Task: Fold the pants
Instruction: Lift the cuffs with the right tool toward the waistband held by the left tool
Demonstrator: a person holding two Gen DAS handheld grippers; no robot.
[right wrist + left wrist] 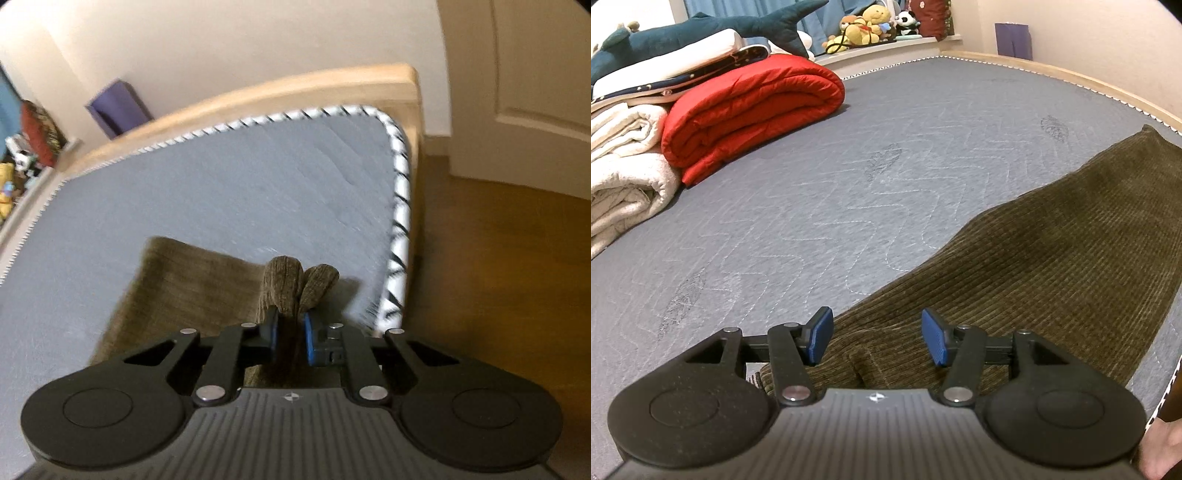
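Item: pants (1052, 236), olive-brown corduroy. Lay stretched lengthwise across the grey quilted mattress (812, 206), running from the near edge toward the far corner by the wooden bed frame (295, 92). The visible stretch looked narrow, so the two legs may already have been laid one over the other; this could not be confirmed. No crosswise fold had yet been made, so most of the folding was judged still to come.

Right gripper (291, 332): jaws closed on a bunched ridge of the cloth, which stood up in two rounded humps just past the blue pads (309, 341). The rest of the garment trailed away flat to the left, near the mattress corner. The view was motion-blurred.

Left gripper (877, 339): jaws standing apart over a wrinkled end of the pants. Cloth lay beneath and between the pads, but neither pad pressed on it; nothing was held.

Surroundings: a red quilt (750, 110), rolled, beside cream blankets (624, 166) at the far left of the mattress; a plush shark (701, 29) behind them; soft toys (871, 26) on a ledge.
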